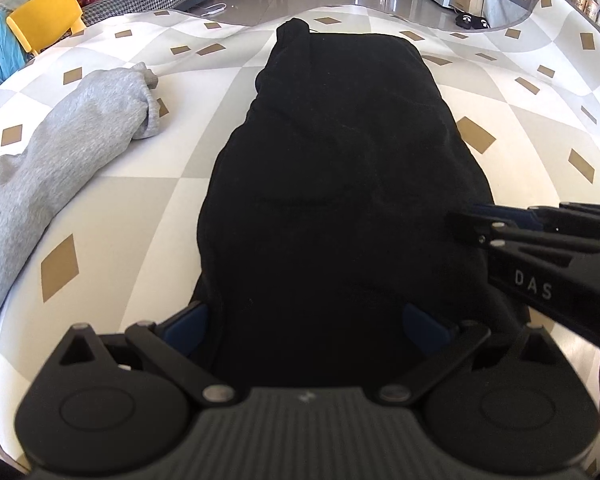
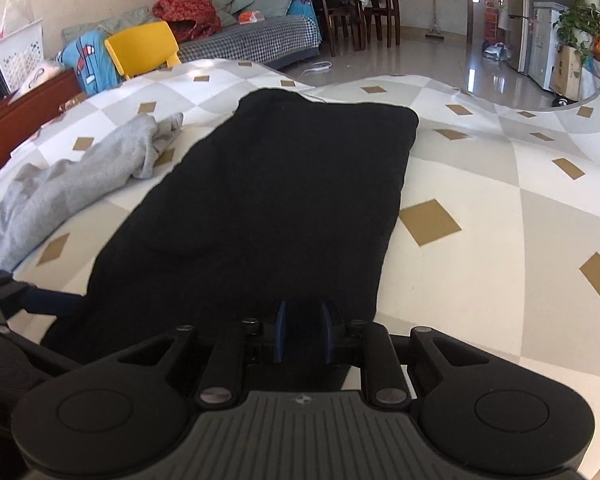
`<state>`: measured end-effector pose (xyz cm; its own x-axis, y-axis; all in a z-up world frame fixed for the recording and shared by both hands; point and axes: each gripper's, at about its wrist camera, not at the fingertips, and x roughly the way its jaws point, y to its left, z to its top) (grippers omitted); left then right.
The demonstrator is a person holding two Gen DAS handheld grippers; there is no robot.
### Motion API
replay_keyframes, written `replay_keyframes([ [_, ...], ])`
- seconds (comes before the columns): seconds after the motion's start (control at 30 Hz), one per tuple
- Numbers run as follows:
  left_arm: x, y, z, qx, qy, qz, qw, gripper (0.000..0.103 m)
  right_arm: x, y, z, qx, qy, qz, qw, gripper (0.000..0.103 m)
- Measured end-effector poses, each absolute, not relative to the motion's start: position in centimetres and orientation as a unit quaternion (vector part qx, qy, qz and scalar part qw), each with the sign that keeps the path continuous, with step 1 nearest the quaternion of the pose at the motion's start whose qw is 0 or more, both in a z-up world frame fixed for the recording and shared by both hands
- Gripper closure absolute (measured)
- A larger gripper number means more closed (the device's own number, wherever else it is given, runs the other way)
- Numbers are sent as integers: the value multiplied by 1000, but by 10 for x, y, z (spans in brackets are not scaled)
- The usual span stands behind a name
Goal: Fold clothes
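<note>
Black garment (image 1: 332, 200) lying as long strip on patterned tablecloth (image 1: 500, 184). Left gripper (image 1: 306, 326) spread wide astride near hem; right gripper (image 2: 303, 330) nearly shut there, grip unclear. Lift both corners level, fold away evenly.

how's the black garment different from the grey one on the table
The black garment lies flat in a long, tidy rectangle; the grey garment is loose and bunched. The black one sits mid-table before both grippers; the grey one lies off to the left, apart from it. Both rest on the diamond-patterned table cover.
</note>
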<state>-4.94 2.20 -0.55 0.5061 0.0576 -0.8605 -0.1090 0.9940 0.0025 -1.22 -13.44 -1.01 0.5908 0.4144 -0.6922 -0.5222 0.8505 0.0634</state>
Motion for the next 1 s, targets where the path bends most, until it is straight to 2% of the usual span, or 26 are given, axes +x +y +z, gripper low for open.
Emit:
replay_keyframes([
  [0.57,-60,18,-6,-20,490,52,870,0,-30,-137,-8,-132,370,238,888,80],
  [0.67,-63,16,-6,-18,490,53,870,0,-32,-140,-7,-128,375,232,888,74],
  [1.0,-70,12,-5,-18,494,56,867,0,-40,-149,-5,-117,392,216,887,73],
])
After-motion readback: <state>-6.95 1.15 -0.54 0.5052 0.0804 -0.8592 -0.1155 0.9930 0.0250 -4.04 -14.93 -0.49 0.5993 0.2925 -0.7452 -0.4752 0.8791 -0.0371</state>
